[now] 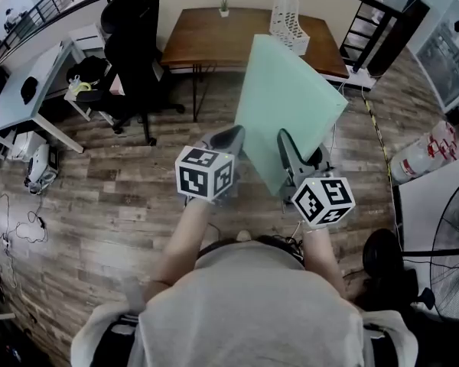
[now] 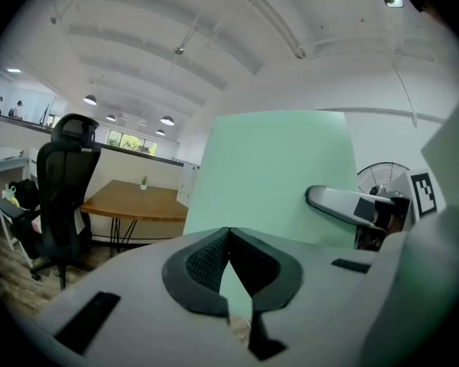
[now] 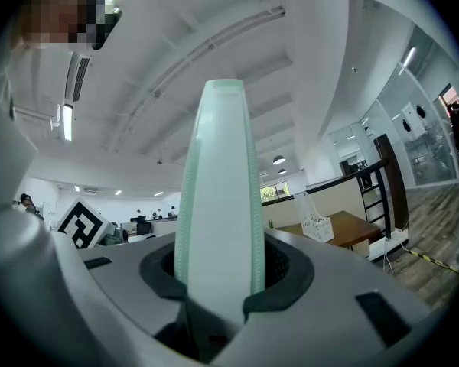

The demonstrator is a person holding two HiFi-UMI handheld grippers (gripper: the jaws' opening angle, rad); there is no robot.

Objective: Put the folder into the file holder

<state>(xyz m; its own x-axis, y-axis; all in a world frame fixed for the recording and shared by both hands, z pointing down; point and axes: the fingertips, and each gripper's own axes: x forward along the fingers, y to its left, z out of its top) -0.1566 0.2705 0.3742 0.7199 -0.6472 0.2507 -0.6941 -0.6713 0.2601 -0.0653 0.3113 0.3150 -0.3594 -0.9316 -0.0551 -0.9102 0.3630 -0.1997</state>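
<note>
Folder (image 1: 287, 105) held aloft — left tongs (image 1: 232, 138) pinch thin edge, right tongs (image 1: 285, 142) clamp thick spine — file holder (image 1: 289, 20) on table (image 1: 214, 40) beyond.

folder (image 1: 291, 105) covers the table's (image 1: 206, 40) near edge at 12 o'clock; fan (image 1: 451, 235) at 4 o'clock cut off by frame edge; plant (image 1: 224, 8) too small to identify

The folder (image 1: 287, 109) is at 12 o'clock, between the left hand-held gripper (image 1: 228, 140) and the right hand-held gripper (image 1: 291, 153). Behind it stands the bench (image 1: 206, 40), with the file holder (image 1: 288, 20) on its 1 o'clock end. An office chair (image 1: 134, 44) is at 10 o'clock.
</note>
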